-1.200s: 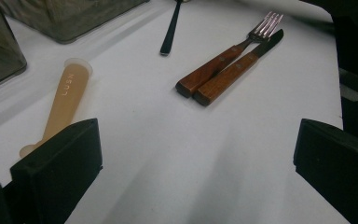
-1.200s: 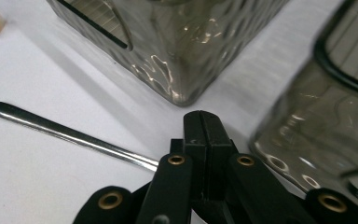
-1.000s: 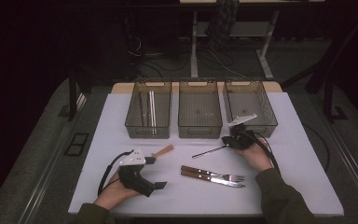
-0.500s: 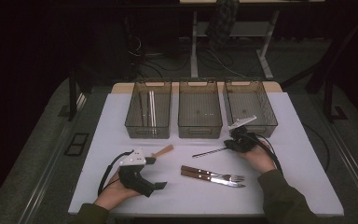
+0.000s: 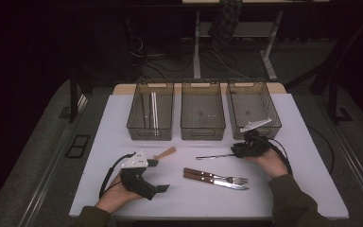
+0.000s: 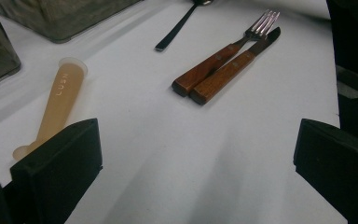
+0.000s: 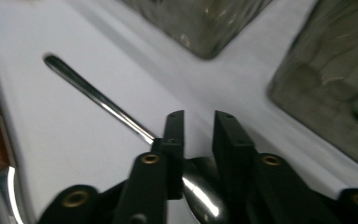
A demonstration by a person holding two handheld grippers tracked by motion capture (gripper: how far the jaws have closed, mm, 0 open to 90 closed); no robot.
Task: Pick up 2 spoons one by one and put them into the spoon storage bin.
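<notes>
My right gripper (image 7: pixel 196 140) jaws, just opening, are straddling the spoon (image 7: pixel 121 114) bowl unclamped, risking dragging it along.

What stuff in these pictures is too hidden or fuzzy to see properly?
- Spoon: right gripper view, its bowl is half hidden behind the right gripper.
- Tan tube: left gripper view, its near end is covered by a black jaw.
- Shiny things in the left bin: high view, too small to name.
</notes>
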